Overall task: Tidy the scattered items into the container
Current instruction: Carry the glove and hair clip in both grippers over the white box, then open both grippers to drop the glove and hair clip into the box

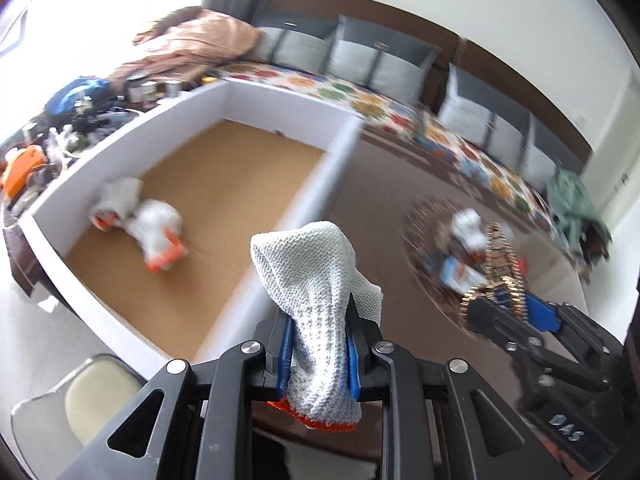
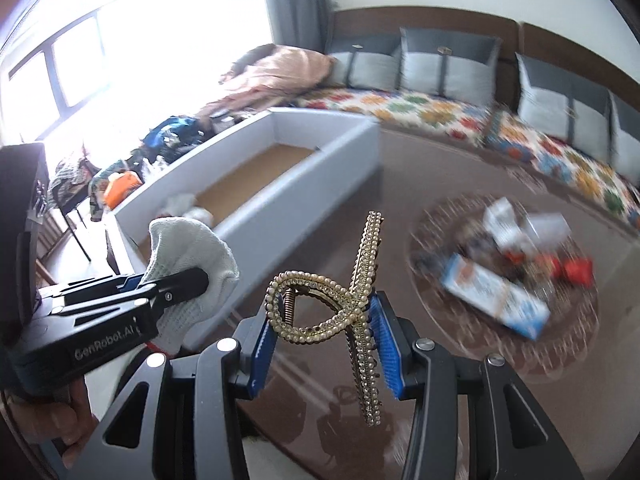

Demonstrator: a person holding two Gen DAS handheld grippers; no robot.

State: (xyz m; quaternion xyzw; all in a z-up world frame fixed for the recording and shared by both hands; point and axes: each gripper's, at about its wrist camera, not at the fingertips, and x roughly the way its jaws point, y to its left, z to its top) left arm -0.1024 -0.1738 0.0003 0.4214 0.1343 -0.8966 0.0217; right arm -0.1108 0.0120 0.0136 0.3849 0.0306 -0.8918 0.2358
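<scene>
My left gripper (image 1: 318, 344) is shut on a white knit glove (image 1: 316, 280) with an orange cuff, held above the dark table beside the near wall of the white box (image 1: 316, 196). Two more white gloves (image 1: 140, 220) lie on the box's brown floor. My right gripper (image 2: 324, 340) is shut on a gold beaded hair clip (image 2: 352, 288), held above the table right of the box (image 2: 304, 184). The left gripper with its glove (image 2: 188, 256) shows at the left of the right wrist view; the right gripper (image 1: 516, 312) shows in the left wrist view.
A round patterned mat (image 2: 500, 280) on the table holds a blue-and-white carton (image 2: 496, 296), white packets and red items. A sofa with a flowered cover (image 2: 440, 112) and grey cushions runs behind. Clutter (image 1: 48, 140) lies left of the box. A chair (image 1: 80, 396) stands at lower left.
</scene>
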